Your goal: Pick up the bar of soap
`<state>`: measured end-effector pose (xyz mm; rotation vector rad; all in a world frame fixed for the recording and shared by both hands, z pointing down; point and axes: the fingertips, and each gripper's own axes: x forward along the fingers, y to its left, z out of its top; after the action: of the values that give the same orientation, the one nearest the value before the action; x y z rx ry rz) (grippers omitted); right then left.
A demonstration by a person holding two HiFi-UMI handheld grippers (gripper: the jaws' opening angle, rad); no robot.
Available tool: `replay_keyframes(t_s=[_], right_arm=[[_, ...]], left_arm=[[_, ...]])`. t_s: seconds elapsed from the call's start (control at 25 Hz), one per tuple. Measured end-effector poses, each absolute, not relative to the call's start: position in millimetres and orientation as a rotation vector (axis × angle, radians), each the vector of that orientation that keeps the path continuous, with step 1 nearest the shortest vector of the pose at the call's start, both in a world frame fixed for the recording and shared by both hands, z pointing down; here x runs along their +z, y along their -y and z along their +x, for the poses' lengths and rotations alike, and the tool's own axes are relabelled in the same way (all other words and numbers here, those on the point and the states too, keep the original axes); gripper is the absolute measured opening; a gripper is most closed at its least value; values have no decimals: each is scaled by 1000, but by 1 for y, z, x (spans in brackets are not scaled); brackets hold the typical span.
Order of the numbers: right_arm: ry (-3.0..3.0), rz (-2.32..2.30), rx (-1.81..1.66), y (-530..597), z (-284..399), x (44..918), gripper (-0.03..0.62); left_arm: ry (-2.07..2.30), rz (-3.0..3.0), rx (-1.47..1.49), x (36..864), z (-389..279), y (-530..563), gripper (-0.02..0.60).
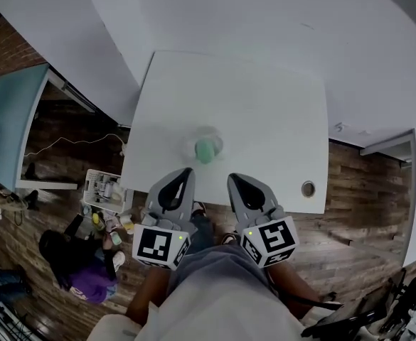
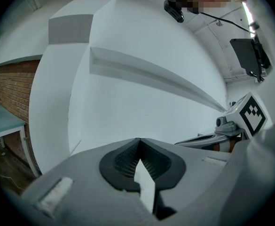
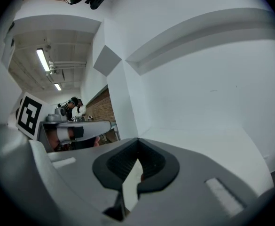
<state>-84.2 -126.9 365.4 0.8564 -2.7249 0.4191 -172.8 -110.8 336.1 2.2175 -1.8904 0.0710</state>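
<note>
"Head view is showing the hands how?"

"Side by side at the near edge of the table (image 1: 264, 105), both pointing away from the person and tilting slightly down. The left gripper (image 1: 186, 170) and right gripper (image 1: 232, 177) are lying roughly parallel, with their marker cubes (image 1: 161, 246) toward the body."

"And the jaws?"

"Left gripper view is showing its tips meeting, with nothing between them. Right gripper view is showing the same: jaws pressing together, empty."

"Where is the soap sitting?"

"The green soap (image 1: 206, 150) is resting on the table near the middle of its near edge, just beyond the two tips and between them, touching neither. Only the head view is catching it."

"What are the gripper views adding?"

"Each is catching the other gripper alongside. Right gripper view is also showing people (image 3: 74, 105) standing by a brick wall (image 3: 102, 108) in the background."
</note>
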Motion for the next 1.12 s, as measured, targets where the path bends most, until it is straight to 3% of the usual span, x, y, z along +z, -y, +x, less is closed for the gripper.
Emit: replay_keyframes(t_s=[0.44,1.12], right_arm=[[2582,953,541,154,-122,426,2],[2460,1024,720,159,-122,487,5]], left_arm=[[1691,2295,283,417,-216,168,1],[1351,2361,759,538,-201,225,2]])
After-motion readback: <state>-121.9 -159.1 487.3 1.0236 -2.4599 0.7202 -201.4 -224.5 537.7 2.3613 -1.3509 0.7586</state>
